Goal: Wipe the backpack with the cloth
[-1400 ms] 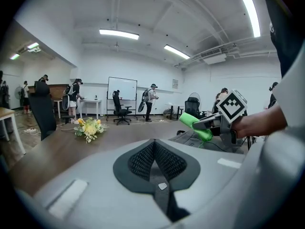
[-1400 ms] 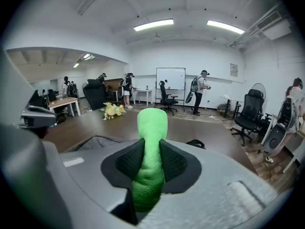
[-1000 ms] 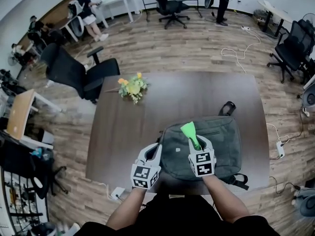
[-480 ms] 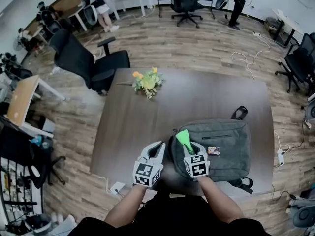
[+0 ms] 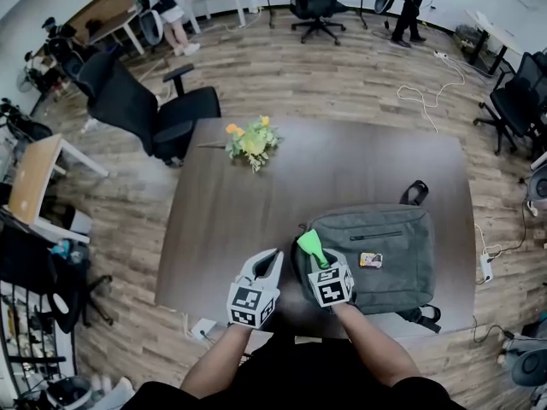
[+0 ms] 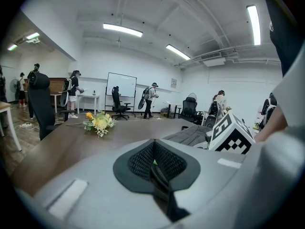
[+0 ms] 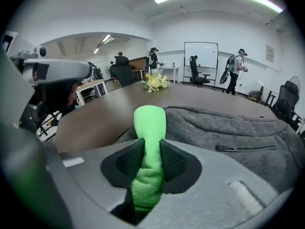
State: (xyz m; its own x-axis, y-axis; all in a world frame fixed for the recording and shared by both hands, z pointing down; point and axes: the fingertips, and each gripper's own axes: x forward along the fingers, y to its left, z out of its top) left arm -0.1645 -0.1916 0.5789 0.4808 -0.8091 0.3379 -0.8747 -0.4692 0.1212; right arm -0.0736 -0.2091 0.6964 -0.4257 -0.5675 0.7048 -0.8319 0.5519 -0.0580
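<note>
Cloth (image 7: 149, 128) is secured: my right gripper (image 5: 320, 261) has its jaws clamped on the green roll, with the free end protruding toward 11 o'clock. My left gripper (image 5: 272, 261) has its jaws pressed together with nothing between them. It hovers over the bare table (image 5: 231, 220), just off the 9 o'clock edge of the backpack (image 5: 389, 250). The backpack lies flat at the table's 5 o'clock corner, its loop toward 12.

Assessment: the wiping stroke is in hand, with the cloth tip at the backpack's 8 o'clock corner. I cannot confirm contact. The next move calls for pressing the cloth down and sweeping toward 3 o'clock, with my left gripper steadying the backpack if it slides.
</note>
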